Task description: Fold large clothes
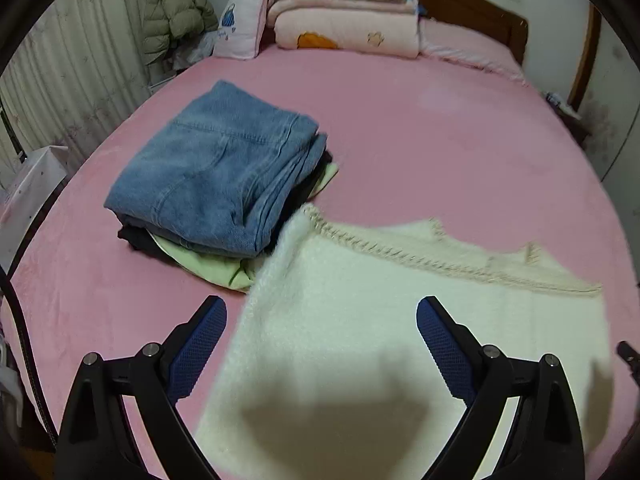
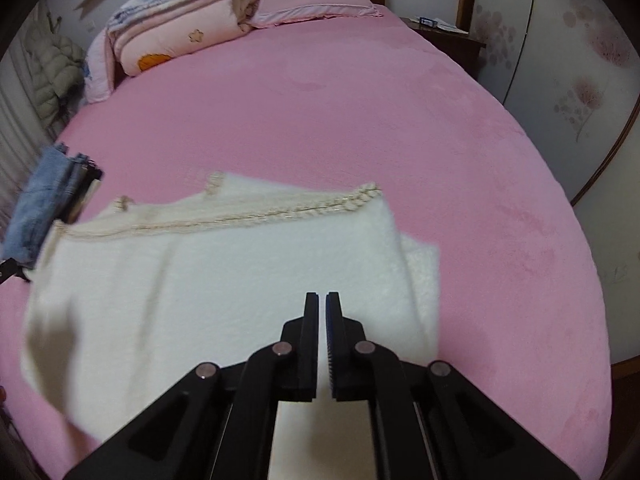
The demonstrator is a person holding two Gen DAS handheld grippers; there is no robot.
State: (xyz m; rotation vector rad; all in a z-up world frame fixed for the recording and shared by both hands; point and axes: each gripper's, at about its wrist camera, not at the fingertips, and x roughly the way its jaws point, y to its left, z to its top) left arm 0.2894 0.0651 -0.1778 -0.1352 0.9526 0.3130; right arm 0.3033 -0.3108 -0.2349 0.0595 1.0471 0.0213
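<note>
Left wrist view: folded stack topped by blue denim jeans [image 1: 216,168], with a black layer and a pale green garment [image 1: 212,268] beneath, sits left of centre on the pink plush bedspread [image 1: 440,140]; this stack appears in full only here. Right wrist view catches just its edge at the far left, but alone shows the floral-patterned wardrobe door [image 2: 580,92] at the right and a dark wooden nightstand [image 2: 452,40] at upper right. Both views show folded pink quilts [image 1: 348,12] at the headboard. Fluffy white knitted garment with cream braided trim [image 1: 360,340] lies flat on the bedspread in the lower half of each frame, its upper left corner touching the stack. Left gripper [image 1: 320,320]: jaws wide apart above the garment, nothing between the pads. Right gripper [image 2: 322,300]: jaws together, nothing visibly pinched, poised over the garment's right portion; contact with fabric not discernible.
</note>
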